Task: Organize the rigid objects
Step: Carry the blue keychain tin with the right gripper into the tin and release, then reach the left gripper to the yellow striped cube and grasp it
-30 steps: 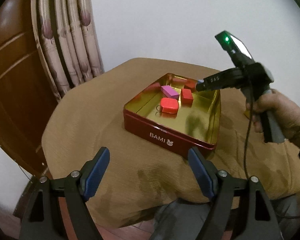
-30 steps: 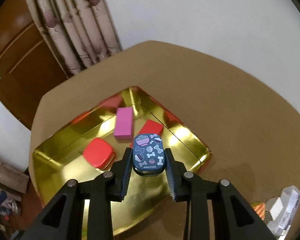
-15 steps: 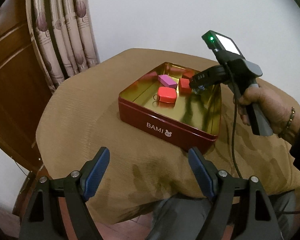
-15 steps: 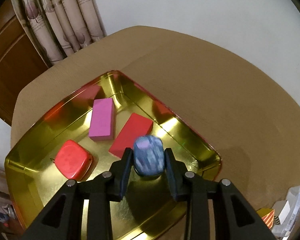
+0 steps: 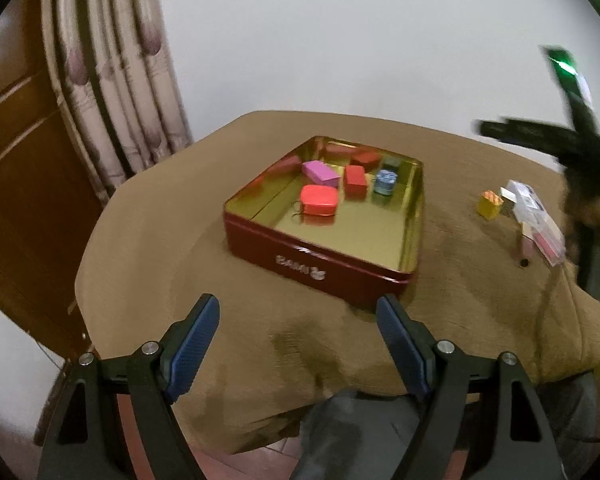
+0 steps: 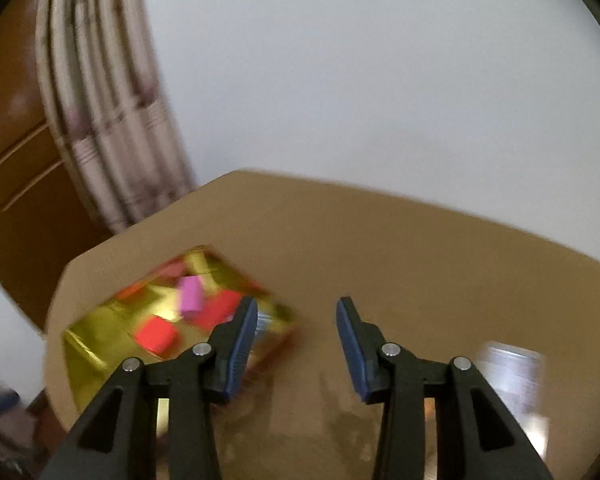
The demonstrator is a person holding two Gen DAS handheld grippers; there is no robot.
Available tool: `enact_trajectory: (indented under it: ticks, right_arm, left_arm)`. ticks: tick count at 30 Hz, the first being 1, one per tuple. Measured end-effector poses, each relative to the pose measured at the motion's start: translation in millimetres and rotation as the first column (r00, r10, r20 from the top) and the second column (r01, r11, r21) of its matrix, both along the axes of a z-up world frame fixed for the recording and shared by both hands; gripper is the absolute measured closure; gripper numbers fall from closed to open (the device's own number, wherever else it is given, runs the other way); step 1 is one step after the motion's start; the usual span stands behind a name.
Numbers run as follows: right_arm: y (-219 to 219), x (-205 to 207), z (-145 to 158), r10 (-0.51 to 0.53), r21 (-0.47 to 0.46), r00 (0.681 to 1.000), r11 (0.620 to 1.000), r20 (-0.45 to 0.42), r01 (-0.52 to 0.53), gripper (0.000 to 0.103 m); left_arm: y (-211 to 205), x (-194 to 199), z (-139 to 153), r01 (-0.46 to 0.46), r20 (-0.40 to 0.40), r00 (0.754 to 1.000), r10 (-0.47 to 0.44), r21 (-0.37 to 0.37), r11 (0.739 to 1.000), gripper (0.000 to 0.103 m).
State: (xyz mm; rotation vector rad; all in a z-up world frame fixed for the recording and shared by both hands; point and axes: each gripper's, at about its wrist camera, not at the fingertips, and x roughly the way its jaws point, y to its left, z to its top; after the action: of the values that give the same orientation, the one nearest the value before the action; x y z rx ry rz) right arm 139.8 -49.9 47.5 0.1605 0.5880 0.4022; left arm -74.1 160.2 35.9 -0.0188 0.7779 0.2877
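A red tin with a gold inside [image 5: 414,216] stands on the brown-clothed table. In it lie a pink block [image 5: 320,172], a red block [image 5: 355,179], a rounded red case [image 5: 318,199] and a small blue patterned tin [image 5: 386,182] by the right wall. My left gripper [image 5: 298,340] is open and empty, held over the table's near edge. My right gripper [image 6: 297,344] is open and empty, raised above the table to the right of the tin [image 6: 80,344]; it shows blurred in the left wrist view [image 5: 540,136].
A small yellow box [image 5: 490,204], a clear packet [image 5: 538,216] and other small items lie on the table right of the tin. A curtain [image 5: 112,80] and a wooden door [image 5: 12,140] stand at the left. A white wall is behind.
My right gripper let go of the blue patterned tin inside the red tin, opened, and pulled up and to the right. My left gripper stayed open.
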Motion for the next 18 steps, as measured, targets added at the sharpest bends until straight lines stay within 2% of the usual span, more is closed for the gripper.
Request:
enact_trajectory:
  ticks: [4,7,9,11,13,15,18]
  right_arm:
    - [-89.6,-37.2,-35.0,-0.203,-0.082,0.979,0.976,-0.014,0.201,0.060]
    - [-144.3,-46.8,-75.2,-0.336,-0.206,0.940,0.925,-0.054,0.319,0.059]
    - [-176.5,-50.7,-100.4,-0.396,-0.232,0.914,0.901,-0.092,0.367,0.059]
    - [-193.8,-53.7,-116.4,-0.432,-0.216,0.894,0.890,-0.121,0.401,0.059]
    - [-210.9,-55.0,-123.2,-0.450,-0.152,0.879,0.890,-0.157,0.429,0.059]
    - [-219.8,-57.5,-120.9,-0.466,-0.100,0.874,0.885,-0.140,0.456,0.059]
    - [-218.7,-51.8,-124.2,-0.444,-0.098,0.884,0.896,-0.149,0.433,0.059]
  left_arm:
    - [-26.8,3.6,6.4,0.093,0.004,0.996,-0.093,0.024,0.995,0.026]
    - [-59.6,16.8,15.4,0.201,0.017,0.979,-0.202,0.029,0.979,0.026]
    - [-79.5,30.6,21.2,0.267,0.027,0.963,-0.268,0.022,0.963,0.013]
    - [-99.6,53.5,24.1,0.300,0.014,0.954,-0.300,0.001,0.954,0.012]
    - [-117.1,78.6,26.7,0.320,0.003,0.947,-0.320,-0.017,0.947,0.012]
    - [-132.3,105.7,28.0,0.323,-0.006,0.946,-0.323,-0.017,0.946,0.012]
    - [-150.2,147.8,23.9,0.322,-0.036,0.946,-0.322,-0.018,0.947,0.012]
